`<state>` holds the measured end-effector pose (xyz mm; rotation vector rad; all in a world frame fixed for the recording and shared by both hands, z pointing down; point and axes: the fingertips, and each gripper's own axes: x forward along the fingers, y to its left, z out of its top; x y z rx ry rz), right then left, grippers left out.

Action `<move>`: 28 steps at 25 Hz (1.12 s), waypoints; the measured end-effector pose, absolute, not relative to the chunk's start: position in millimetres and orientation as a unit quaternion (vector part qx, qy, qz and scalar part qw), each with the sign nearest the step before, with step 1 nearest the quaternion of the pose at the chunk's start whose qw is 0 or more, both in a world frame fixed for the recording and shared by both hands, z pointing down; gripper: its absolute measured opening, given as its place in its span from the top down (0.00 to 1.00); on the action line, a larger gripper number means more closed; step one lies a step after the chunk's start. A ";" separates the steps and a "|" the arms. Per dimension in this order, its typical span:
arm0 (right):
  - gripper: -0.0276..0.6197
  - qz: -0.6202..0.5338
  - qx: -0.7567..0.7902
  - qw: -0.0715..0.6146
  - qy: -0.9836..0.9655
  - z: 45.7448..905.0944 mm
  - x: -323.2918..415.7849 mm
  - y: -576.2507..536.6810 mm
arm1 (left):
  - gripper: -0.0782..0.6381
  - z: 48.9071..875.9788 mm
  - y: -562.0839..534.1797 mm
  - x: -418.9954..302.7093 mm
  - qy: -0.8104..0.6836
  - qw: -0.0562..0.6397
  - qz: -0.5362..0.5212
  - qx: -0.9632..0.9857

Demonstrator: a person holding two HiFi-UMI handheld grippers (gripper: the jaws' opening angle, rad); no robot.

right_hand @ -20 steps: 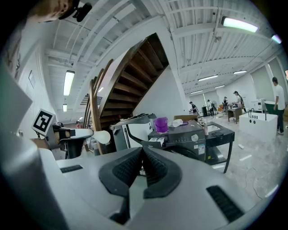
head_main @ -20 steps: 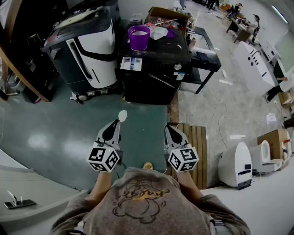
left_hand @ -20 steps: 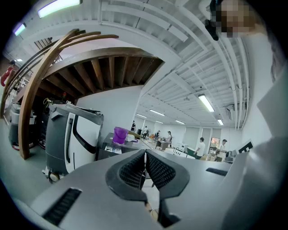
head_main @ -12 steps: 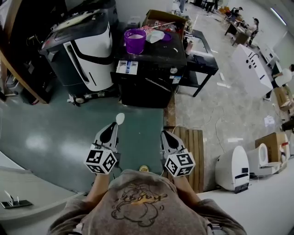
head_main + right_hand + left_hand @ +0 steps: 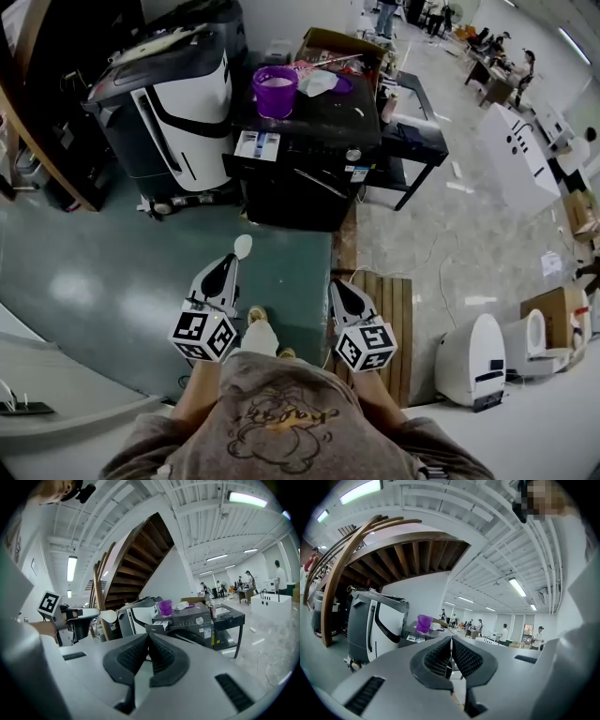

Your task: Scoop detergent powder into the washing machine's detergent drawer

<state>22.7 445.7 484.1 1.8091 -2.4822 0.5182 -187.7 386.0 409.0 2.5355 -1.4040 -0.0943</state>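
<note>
A dark washing machine [image 5: 300, 164] stands ahead with its detergent drawer [image 5: 257, 144] pulled out at the top left. A purple cup [image 5: 276, 89] of pale powder sits on the machine's top. My left gripper [image 5: 231, 261] is shut on the handle of a white spoon [image 5: 243, 246], whose bowl points toward the machine. My right gripper [image 5: 336, 284] is shut and holds nothing. Both hang well short of the machine, over the green floor. The left gripper view shows the cup [image 5: 424, 623] far off. The right gripper view shows the spoon [image 5: 108, 616], cup [image 5: 165, 607] and drawer [image 5: 161, 625].
A grey and white appliance [image 5: 173, 94] stands left of the washing machine. A black table [image 5: 412, 131] sits to its right. A wooden pallet [image 5: 394, 300] lies beside my right gripper. White appliances [image 5: 473, 347] and a cardboard box [image 5: 553, 305] sit at far right.
The person has stepped forward: a foot now shows between the grippers. Both grippers kept their pose, and the spoon stays held in the left.
</note>
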 end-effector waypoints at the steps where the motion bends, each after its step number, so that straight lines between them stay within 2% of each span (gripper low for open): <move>1: 0.96 0.167 0.580 0.012 -0.797 484.3 22.7 443.7 | 0.86 409.0 384.2 -187.2 -0.482 0.121 -0.032 0.867; 14: 0.96 0.168 0.585 0.005 -0.793 494.6 34.8 393.1 | 0.86 422.7 330.8 -173.1 -0.477 0.120 -0.034 0.870; 28: 0.96 0.174 0.577 0.019 -0.798 499.4 35.2 268.9 | 0.86 423.0 210.1 -169.7 -0.477 0.126 -0.035 0.869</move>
